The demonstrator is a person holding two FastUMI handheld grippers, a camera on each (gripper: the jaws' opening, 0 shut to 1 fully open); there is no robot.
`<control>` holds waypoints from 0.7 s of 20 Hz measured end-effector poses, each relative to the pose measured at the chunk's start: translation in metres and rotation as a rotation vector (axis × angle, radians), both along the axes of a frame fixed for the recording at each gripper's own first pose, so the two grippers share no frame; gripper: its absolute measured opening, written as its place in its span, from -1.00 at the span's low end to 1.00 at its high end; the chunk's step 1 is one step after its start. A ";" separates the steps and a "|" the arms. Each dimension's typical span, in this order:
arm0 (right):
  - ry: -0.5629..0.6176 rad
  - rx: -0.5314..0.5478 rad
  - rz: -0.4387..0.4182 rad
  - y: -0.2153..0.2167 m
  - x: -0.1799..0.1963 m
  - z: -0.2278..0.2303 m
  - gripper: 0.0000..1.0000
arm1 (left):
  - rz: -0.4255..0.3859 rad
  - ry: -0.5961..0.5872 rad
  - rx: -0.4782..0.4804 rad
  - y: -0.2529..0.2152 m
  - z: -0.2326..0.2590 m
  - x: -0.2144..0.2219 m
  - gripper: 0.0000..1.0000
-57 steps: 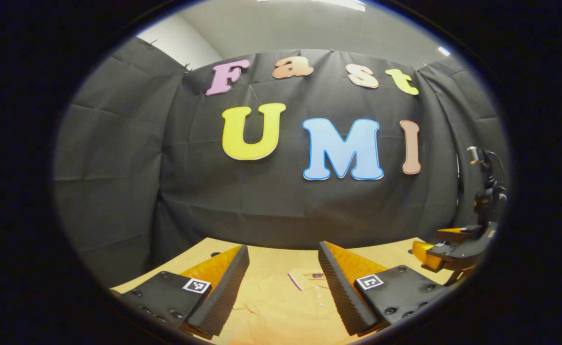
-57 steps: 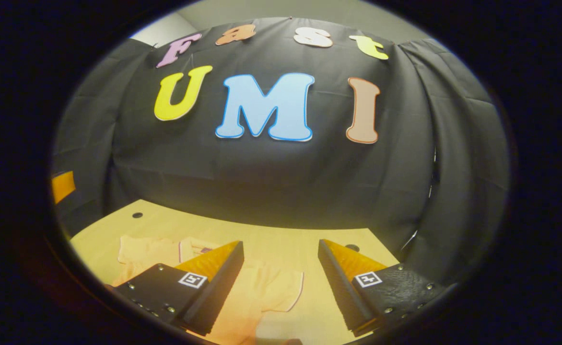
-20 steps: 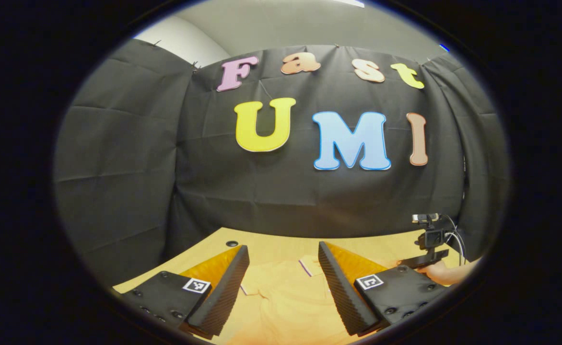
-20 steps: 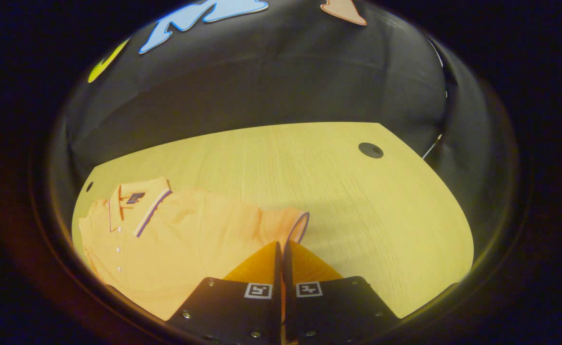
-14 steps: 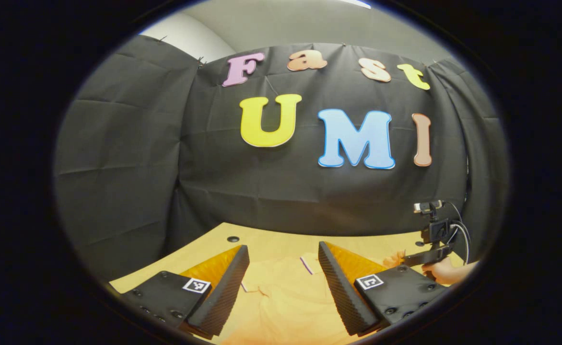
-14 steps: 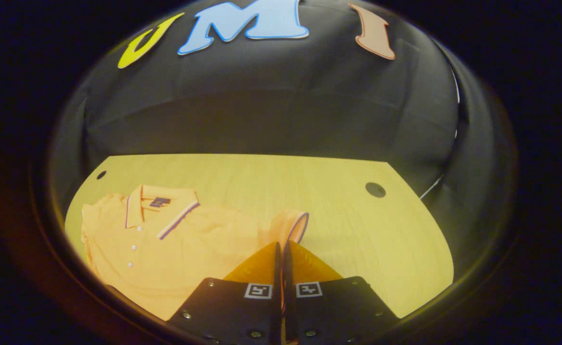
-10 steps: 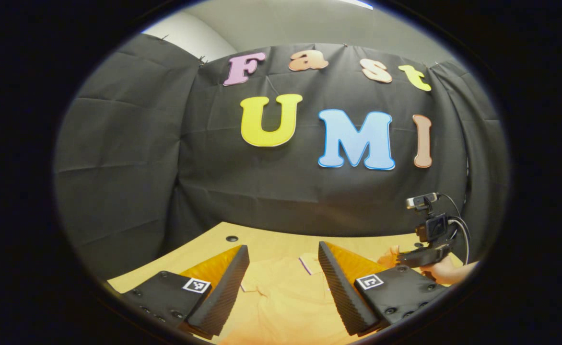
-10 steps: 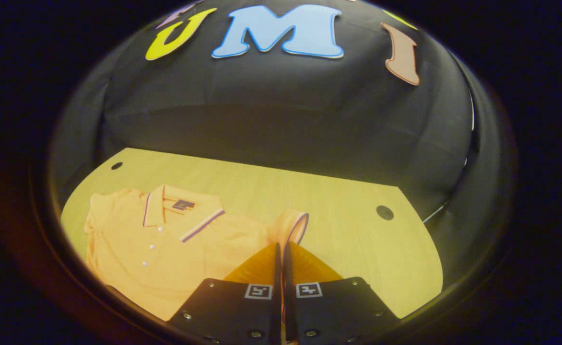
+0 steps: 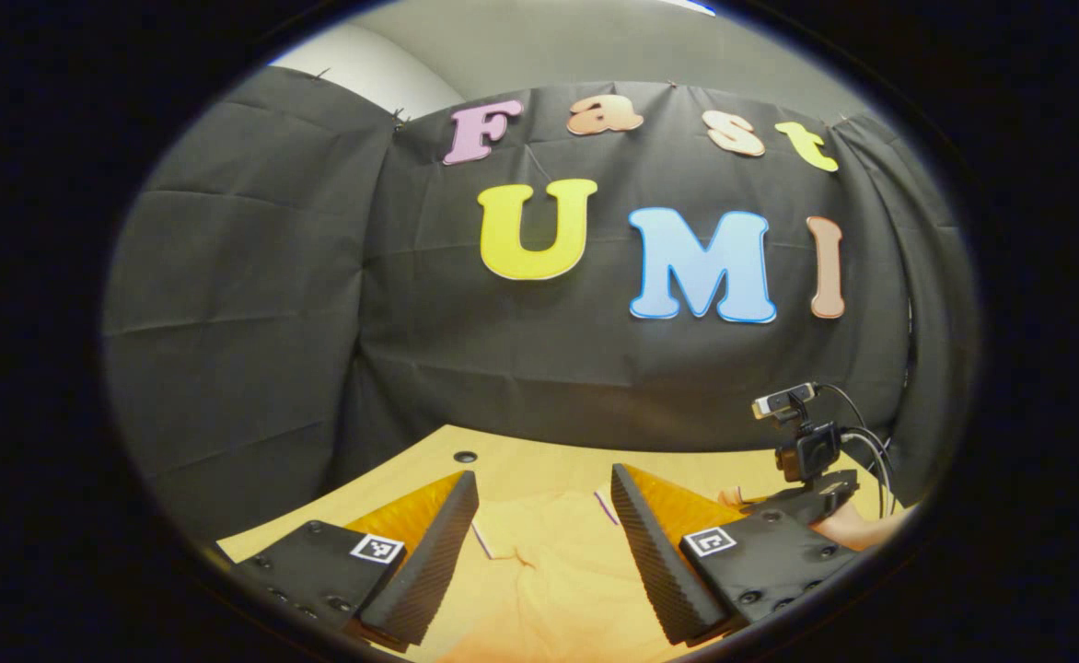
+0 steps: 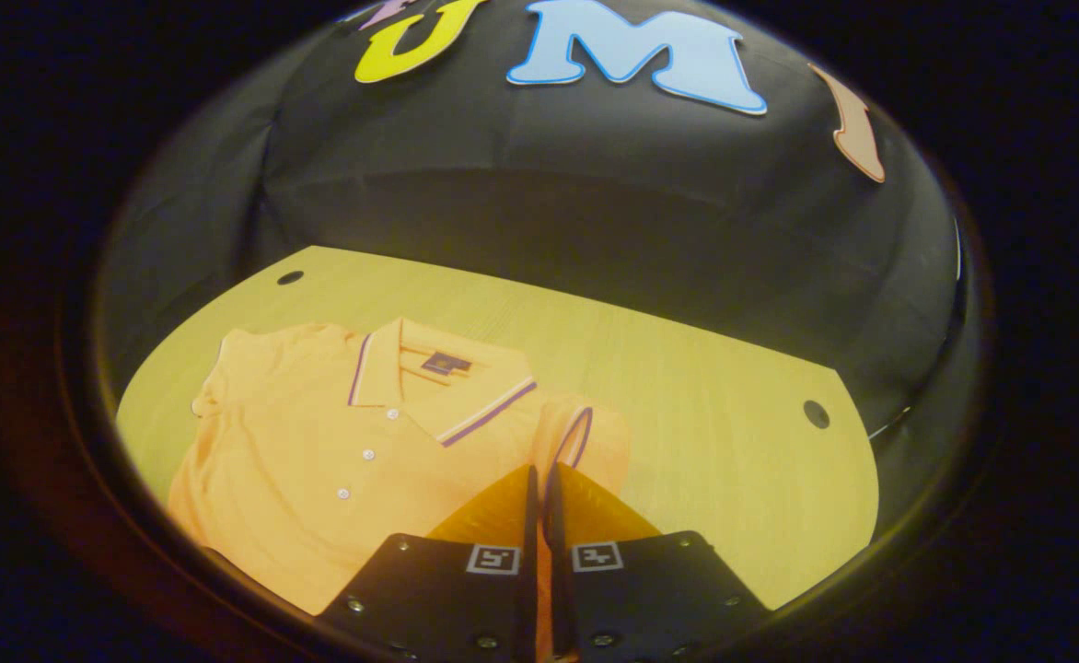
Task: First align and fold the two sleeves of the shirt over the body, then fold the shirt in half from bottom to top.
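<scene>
An orange polo shirt [image 10: 319, 460] lies face up on the wooden table [image 10: 687, 368], its collar [image 10: 438, 387] toward the booth wall. My right gripper [image 10: 539, 474] is shut on the shirt's right sleeve [image 10: 602, 447]. The striped cuff stands up just past the fingertips, beside the collar. In the left gripper view my left gripper [image 9: 541, 488] hangs open above the shirt [image 9: 549, 571], with nothing between its fingers. The right gripper [image 9: 806, 502] appears there at the far right, a hand [image 9: 857, 529] holding it low over the table.
Round cable holes sit in the table [image 9: 539, 465] at the back left [image 10: 290, 276] and at the right edge [image 10: 815, 413]. Black cloth walls close the table in at the back and on both sides. Bare wood lies to the right of the shirt.
The right gripper, still shut on the sleeve, has carried it in toward the collar and over the body. The left gripper stays open and has drifted only slightly.
</scene>
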State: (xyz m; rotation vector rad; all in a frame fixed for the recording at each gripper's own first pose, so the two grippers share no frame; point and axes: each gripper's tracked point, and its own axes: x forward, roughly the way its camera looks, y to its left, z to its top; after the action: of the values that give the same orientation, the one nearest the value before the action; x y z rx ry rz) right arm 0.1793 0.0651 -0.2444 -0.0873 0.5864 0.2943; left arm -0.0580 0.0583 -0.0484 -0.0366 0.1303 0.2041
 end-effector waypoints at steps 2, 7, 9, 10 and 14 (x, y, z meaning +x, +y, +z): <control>0.016 0.004 0.025 0.006 -0.003 -0.008 -0.84 | 0.006 -0.003 0.000 0.005 0.000 0.000 0.94; 0.040 0.025 0.039 0.013 -0.011 -0.004 -0.43 | -0.005 -0.004 0.000 0.011 -0.002 0.010 0.94; 0.025 0.040 0.030 0.014 -0.016 0.009 -0.31 | -0.019 -0.007 -0.004 0.011 -0.005 0.016 0.96; 0.014 0.063 0.034 0.017 -0.019 0.020 -0.01 | -0.026 -0.007 -0.009 0.013 -0.008 0.022 0.96; -0.083 0.084 -0.001 0.005 -0.036 0.072 0.70 | -0.053 0.008 -0.057 0.022 -0.030 0.053 0.96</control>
State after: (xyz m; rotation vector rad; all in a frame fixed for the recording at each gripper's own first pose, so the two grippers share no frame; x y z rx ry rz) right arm 0.1429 0.0696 -0.1720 -0.0176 0.4912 0.3124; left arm -0.0046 0.0799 -0.0788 -0.0889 0.1453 0.1481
